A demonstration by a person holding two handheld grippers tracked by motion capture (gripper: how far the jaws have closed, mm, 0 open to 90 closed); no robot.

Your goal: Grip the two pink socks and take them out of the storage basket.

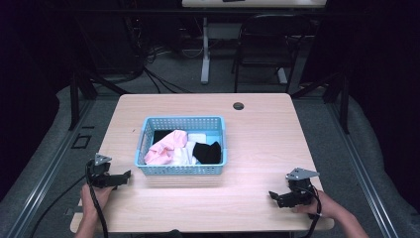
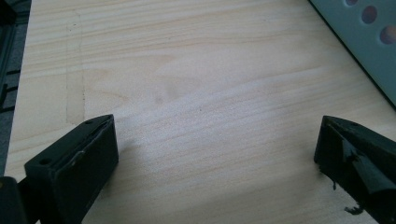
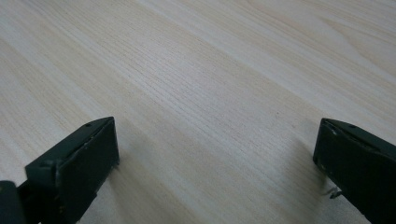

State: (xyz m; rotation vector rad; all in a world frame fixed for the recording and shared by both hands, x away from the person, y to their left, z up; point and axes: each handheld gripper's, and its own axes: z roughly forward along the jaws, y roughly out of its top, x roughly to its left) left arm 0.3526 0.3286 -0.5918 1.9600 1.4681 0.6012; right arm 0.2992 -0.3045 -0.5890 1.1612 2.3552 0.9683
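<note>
High view showed a light wooden table [image 1: 257, 148] with a blue plastic basket [image 1: 181, 170] standing a little left of its middle. The basket's long axis ran left to right across the table, parallel to the near edge, and its open top faced up. Inside it lay a pink cloth [image 1: 163, 147] at the left, a white cloth [image 1: 184, 154] in the middle and a black cloth [image 1: 207, 152] at the right, all touching one another in a loose heap.

The left gripper [image 1: 124, 177] sat low near the table's front left corner, held by the left hand [image 1: 94, 196], its jaws pointing right toward the basket's near left corner. The right gripper [image 1: 275, 196] sat near the front right corner in the right hand [image 1: 317, 206], jaws pointing left.

The left gripper view added what the high view could not resolve: the left gripper [image 2: 217, 140] had its jaws spread wide over bare wood, with nothing between them, and a pale perforated wall of the basket [image 2: 369, 42] crossed the upper right corner. The right gripper view showed the right gripper [image 3: 217, 140] likewise spread wide, with plain wood grain between its jaws.
</note>
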